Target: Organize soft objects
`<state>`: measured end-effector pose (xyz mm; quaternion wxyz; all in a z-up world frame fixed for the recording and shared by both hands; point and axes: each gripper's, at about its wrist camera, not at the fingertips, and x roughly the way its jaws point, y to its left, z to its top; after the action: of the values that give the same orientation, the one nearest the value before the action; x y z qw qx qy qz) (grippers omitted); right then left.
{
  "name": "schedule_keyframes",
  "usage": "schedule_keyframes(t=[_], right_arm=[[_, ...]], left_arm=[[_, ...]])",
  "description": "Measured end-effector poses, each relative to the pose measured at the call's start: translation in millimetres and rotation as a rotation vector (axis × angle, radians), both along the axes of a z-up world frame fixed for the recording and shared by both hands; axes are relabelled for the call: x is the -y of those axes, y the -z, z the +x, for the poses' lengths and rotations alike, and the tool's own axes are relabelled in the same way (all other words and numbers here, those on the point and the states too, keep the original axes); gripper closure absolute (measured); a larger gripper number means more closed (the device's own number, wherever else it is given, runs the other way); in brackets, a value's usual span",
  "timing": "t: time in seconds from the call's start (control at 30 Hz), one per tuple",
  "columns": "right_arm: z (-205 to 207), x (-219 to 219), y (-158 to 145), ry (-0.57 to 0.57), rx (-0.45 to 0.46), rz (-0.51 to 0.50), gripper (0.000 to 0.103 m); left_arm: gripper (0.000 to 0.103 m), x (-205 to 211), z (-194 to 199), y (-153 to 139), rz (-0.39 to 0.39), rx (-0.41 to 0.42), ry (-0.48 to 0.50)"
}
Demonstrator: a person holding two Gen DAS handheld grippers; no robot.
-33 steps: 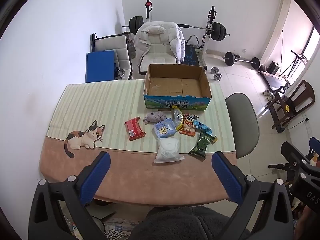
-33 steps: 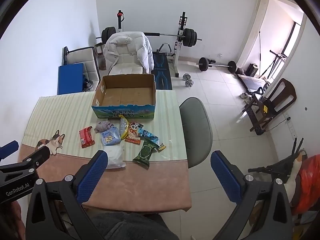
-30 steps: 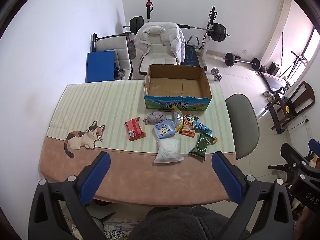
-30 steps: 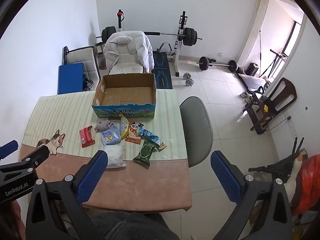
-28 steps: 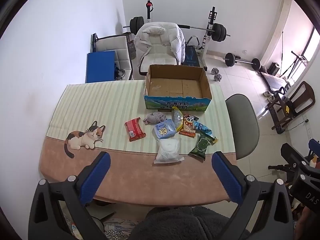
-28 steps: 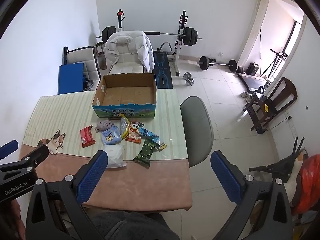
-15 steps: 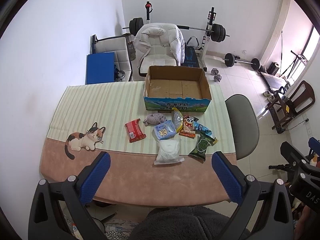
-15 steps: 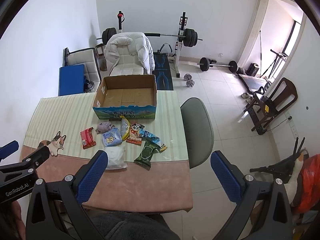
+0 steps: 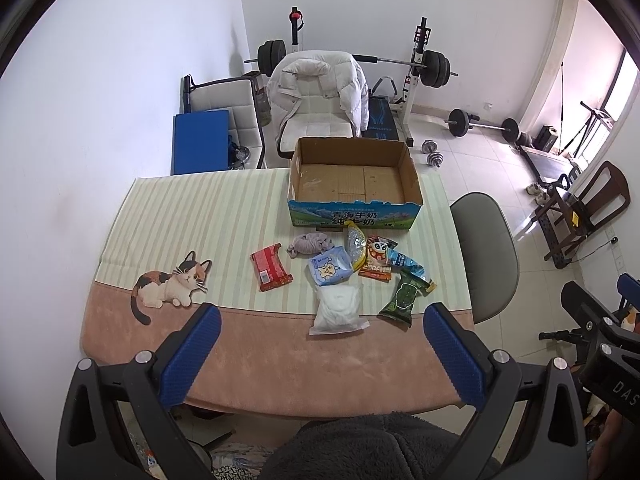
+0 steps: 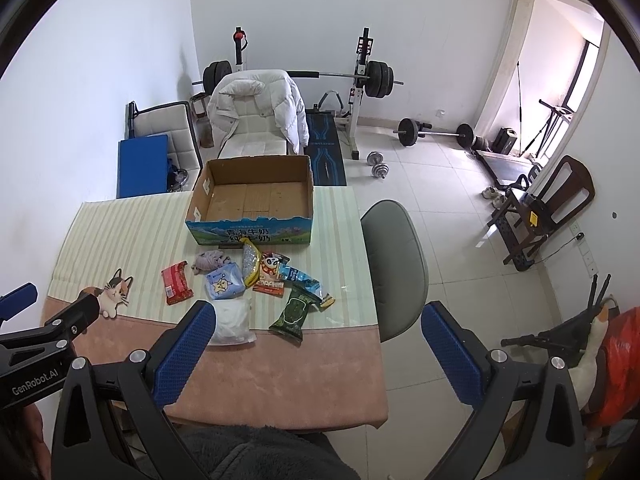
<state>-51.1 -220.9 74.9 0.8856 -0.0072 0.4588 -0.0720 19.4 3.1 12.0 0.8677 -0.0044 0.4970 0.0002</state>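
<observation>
With both grippers' jaws wide and empty, lower your left gripper [image 9: 318, 354] onto the white crinkly plastic pouch [image 9: 338, 310] nearest you, in front of the open brown cardboard box [image 9: 354, 184], and pinch its middle.

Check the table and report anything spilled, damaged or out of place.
Nothing is spilled or visibly damaged. The cardboard box sits upright and empty, while the soft packets, such as the white pouch and the red packet, lie loose in a cluster on the table in front of it.
</observation>
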Motion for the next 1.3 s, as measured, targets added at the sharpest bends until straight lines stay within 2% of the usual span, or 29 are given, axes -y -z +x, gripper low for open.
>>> schedule_keyframes(t=[0.53,0.83,0.9,1.07,1.2,1.23,1.27,1.3], right_arm=[[5,1,-3,0.004,-0.008,-0.005,0.0],[3,-1,-3,0.003,0.012,-0.032,0.0],[2,-1,-3,0.004,0.026,-0.066,0.0],[11,5,-5,0.024,0.039,-0.058,0.0],[37,17,20,0.019,-0.036,0.027,0.0],[47,18,33,0.016,-0.072,0.049,0.0],[58,20,55,0.009,-0.134,0.134,0.0],[67,21,72,0.002,-0.166,0.176,0.0]], left_arm=[[0.0,1,0,0,0.001,0.003,0.0],[0.0,2,2,-2,0.005,0.004,0.004],[0.0,3,2,-2,0.004,0.004,0.005],[0.0,3,12,3,0.024,0.023,-0.007],[0.0,-6,41,26,0.062,0.013,-0.027],[0.0,-12,53,43,0.064,-0.006,-0.034],[0.0,-16,60,54,0.065,-0.026,-0.04],[0.0,-19,69,67,0.057,-0.054,-0.042]])
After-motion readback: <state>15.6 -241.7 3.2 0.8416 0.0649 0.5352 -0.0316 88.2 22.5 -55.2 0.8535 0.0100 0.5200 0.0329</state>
